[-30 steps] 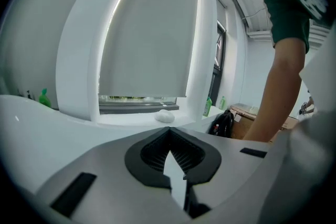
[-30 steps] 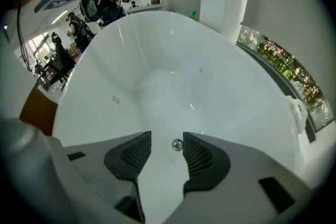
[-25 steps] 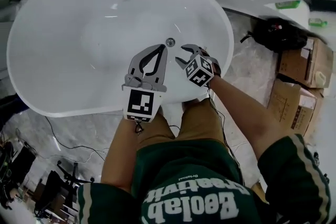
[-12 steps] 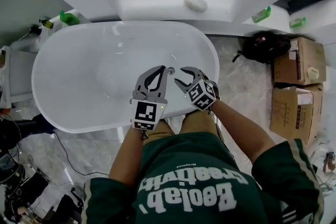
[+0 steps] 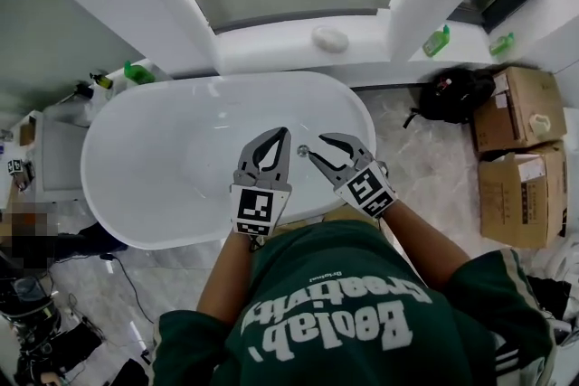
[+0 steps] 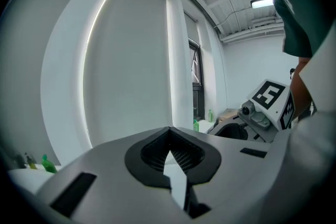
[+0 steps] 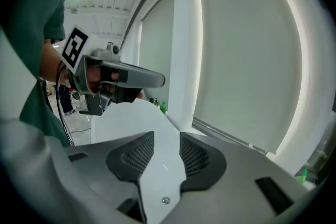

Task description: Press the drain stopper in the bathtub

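**Head view.** There is one tub and one stopper. The stopper sits in the right part of the tub floor and shows between the tips of the two claws, which are both held well above it. The left claw is pressed together at the tips and holds nothing. The right claw is spread. Its jaws have just been closing a little, with nothing between them. Beside the tub I count two boxes, one bag and three green bottles. I think the main danger is a miss. The stopper is small and far below, and a spread claw may come down with one jaw on each side, so nothing presses it. The tub looks smooth, so a tip could also slide off.

**Left gripper view.** The left claw has its tips touching and is empty. The right claw is just beside it. The stopper does not show here. Because the two claws are so near, they could knock each other on the way down.

**Right gripper view.** The right claw stands apart. In its gap, far below, lies the one stopper on the white tub. The left claw crosses the upper left. The aim seems good, but a small tilt of the hand would carry the tip off the stopper.
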A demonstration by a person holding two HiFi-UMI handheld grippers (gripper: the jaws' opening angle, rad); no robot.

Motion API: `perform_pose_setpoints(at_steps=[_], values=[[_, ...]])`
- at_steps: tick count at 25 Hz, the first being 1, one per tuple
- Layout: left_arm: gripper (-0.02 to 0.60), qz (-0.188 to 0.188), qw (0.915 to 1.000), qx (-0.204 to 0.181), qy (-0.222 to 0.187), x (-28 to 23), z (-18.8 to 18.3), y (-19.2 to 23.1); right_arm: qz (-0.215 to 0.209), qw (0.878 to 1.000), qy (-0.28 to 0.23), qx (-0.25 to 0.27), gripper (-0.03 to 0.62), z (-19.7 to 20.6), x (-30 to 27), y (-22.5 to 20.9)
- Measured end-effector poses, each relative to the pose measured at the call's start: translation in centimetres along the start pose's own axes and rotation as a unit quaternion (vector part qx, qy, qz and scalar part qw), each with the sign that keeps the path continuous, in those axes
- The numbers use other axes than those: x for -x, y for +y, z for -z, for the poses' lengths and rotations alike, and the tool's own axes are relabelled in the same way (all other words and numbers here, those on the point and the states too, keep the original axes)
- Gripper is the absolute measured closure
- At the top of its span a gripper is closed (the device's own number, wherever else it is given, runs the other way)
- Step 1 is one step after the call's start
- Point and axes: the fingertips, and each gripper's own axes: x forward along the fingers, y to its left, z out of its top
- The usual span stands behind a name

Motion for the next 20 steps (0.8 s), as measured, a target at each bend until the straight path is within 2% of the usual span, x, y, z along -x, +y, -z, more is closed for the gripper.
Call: perform_pose_setpoints(at_steps=[5, 8, 12, 15, 20], values=[[0.577, -0.005, 0.9999, -0.008, -0.014, 0.7, -2.1, -0.4, 0.016, 0.997, -0.070, 0.002, 0.441, -4.9, 3.0, -1.3], [0.577, -0.010, 0.9997, 0.001, -0.023, 1.5, -3.4, -0.5, 0.023, 0.994, -0.103, 0.011, 0.456, -7.0, 5.0, -1.5], [0.577, -0.024, 0.9993, -0.001, -0.029, 2.6, -4.5, -0.8, 0.033, 0.990, -0.139, -0.004, 0.522, -8.4, 7.7, -1.8], [0.577, -0.034, 0.9987, 0.006, -0.038, 3.3, -5.2, -0.9, 0.034, 0.984, -0.170, -0.034, 0.547, -9.4, 9.0, -1.9], [0.577, -0.036, 0.9986, 0.003, -0.040, 4.0, -5.5, -1.3, 0.023, 0.981, -0.191, -0.035, 0.579, -10.7, 9.9, -1.0]])
